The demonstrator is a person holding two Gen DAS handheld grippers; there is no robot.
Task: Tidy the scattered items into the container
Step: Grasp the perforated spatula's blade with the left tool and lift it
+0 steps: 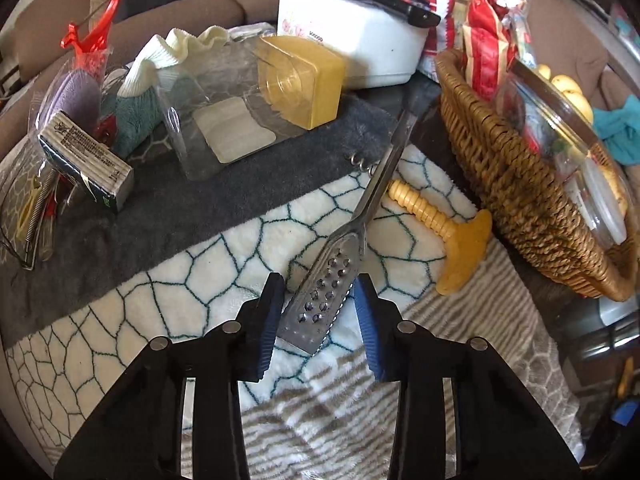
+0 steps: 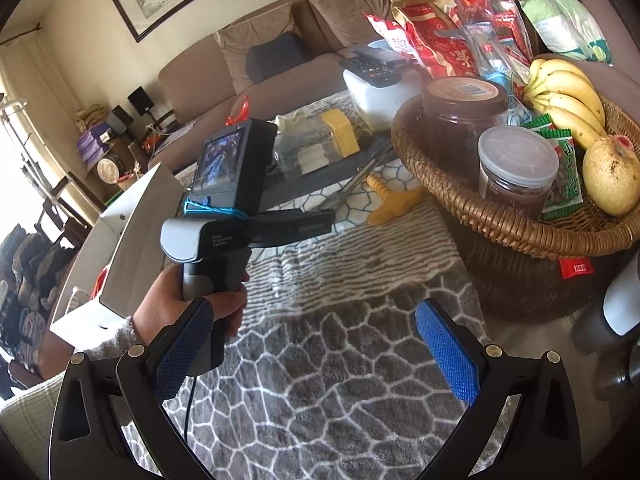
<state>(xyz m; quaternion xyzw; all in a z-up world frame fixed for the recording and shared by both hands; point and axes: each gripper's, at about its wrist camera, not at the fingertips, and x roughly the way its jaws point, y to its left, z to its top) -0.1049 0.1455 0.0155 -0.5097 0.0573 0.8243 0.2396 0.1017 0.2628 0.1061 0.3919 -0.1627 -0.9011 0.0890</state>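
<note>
Left claw (image 1: 318, 312) clenched on metal grater (image 1: 320, 300); right claw (image 2: 312, 344) released over patterned blanket (image 2: 320, 360); brown sofa (image 2: 280, 40) behind.

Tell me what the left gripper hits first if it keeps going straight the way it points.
The left gripper would meet the perforated blade of the metal fish scaler, which already lies between its fingers on the patterned fleece blanket. Whether the pads press it yet is unclear.
</note>
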